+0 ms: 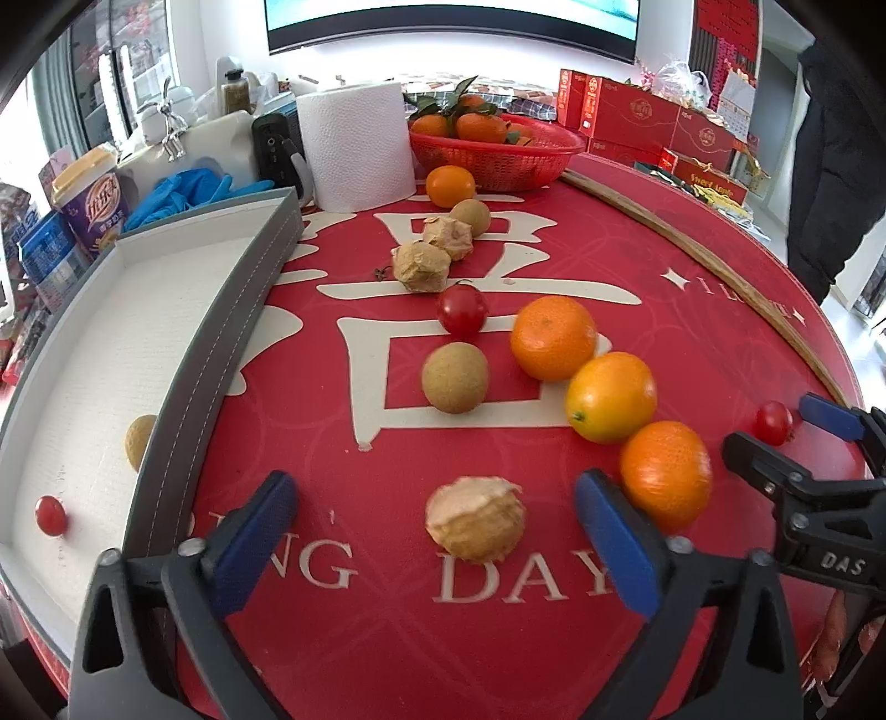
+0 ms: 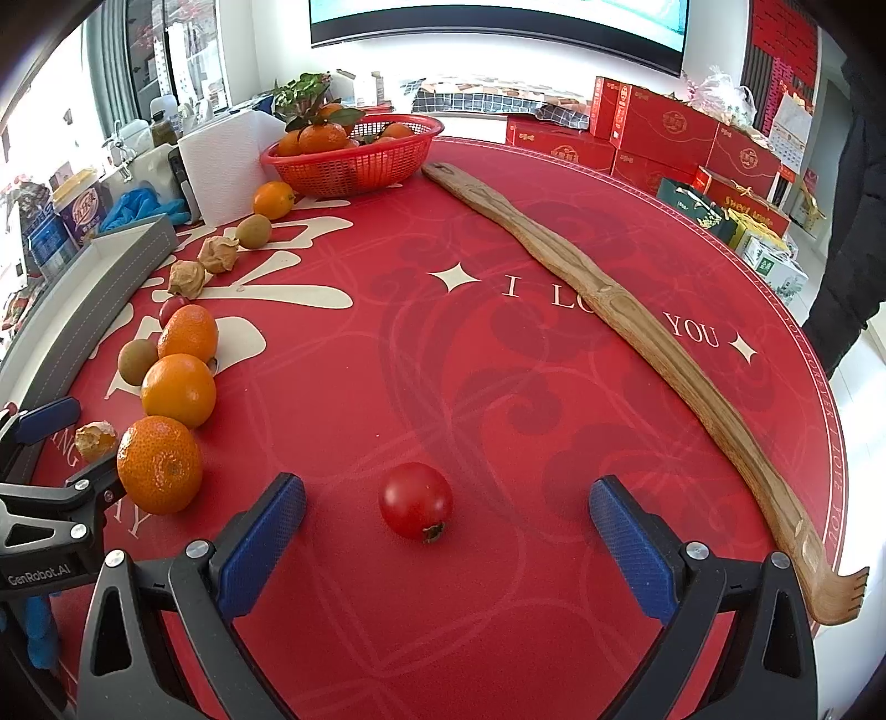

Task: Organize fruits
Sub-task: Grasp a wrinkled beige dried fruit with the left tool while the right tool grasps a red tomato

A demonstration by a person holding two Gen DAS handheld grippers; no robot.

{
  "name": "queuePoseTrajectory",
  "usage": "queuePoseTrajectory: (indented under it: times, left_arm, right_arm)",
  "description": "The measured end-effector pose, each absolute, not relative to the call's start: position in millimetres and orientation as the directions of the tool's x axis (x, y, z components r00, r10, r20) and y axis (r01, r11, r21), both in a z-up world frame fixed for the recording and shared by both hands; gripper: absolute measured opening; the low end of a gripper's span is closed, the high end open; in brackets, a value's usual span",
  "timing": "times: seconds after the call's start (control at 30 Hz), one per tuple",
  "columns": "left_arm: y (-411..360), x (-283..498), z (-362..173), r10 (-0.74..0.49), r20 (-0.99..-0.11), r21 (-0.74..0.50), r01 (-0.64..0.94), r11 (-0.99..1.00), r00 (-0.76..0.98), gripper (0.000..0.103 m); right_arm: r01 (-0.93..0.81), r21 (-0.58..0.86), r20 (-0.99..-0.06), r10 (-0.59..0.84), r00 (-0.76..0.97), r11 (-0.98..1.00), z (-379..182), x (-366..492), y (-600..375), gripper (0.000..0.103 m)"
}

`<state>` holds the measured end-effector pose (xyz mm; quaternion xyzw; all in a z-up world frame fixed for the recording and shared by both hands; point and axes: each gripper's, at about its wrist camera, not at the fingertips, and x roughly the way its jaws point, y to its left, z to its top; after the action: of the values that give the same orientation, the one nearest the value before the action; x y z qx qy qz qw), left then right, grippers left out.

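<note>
Left gripper released, jaws wide, a papery husked fruit on the red worktop between them, untouched. Right gripper likewise released, a cherry tomato between its fingers, clear of both pads. Landmark: grey tray. Inside it, a longan and a small tomato. Just right of the tray, oranges, longans and husked fruits lie scattered on the worktop.

Setting was a home living room. A large wall-mounted screen hung above the round counter with its red festive cloth; stacked red gift boxes, a paper towel roll and household bottles crowded the edges.
</note>
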<state>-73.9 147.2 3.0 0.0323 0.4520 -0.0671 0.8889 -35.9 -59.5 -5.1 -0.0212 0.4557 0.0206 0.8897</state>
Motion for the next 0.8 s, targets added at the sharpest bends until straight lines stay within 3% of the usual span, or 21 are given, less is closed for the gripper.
queuePoseTrajectory:
  times: [0.1, 0.2, 0.23, 0.27, 0.3, 0.53, 0.8]
  left_arm:
    - [141, -82, 7, -0.111, -0.805, 0.0, 0.186, 0.983, 0.583, 0.073]
    - [136, -87, 11, -0.126, -0.802, 0.006, 0.219, 0.976, 0.584, 0.036]
    - [136, -87, 12, -0.125, -0.802, 0.011, 0.224, 0.975, 0.584, 0.027]
    - [137, -87, 12, -0.127, -0.803, 0.008, 0.223, 0.975, 0.583, 0.027]
    - [139, -87, 12, -0.13, -0.802, 0.0, 0.218, 0.976, 0.582, 0.027]
    - [160, -94, 22, -0.171, -0.779, -0.067, 0.192, 0.979, 0.603, 0.027]
    - [171, -101, 36, -0.181, -0.749, -0.076, 0.188, 0.979, 0.638, 0.027]
  right_arm:
    - [-0.072, -0.021, -0.805, 0.025, 0.592, 0.997, -4, -38, -56, 0.096]
    - [-0.089, -0.024, -0.795, 0.035, 0.606, 0.996, 0, -40, -50, 0.073]
    - [-0.092, -0.024, -0.792, 0.038, 0.61, 0.995, 1, -41, -48, 0.056]
    - [-0.093, -0.023, -0.787, 0.039, 0.616, 0.995, 3, -42, -47, 0.029]
    - [-0.093, -0.018, -0.787, 0.043, 0.616, 0.995, 3, -42, -47, 0.022]
    - [-0.106, 0.177, -0.786, 0.206, 0.583, 0.978, 5, -46, -65, 0.022]
    - [-0.087, 0.218, -0.782, 0.227, 0.58, 0.972, 8, -46, -66, 0.022]
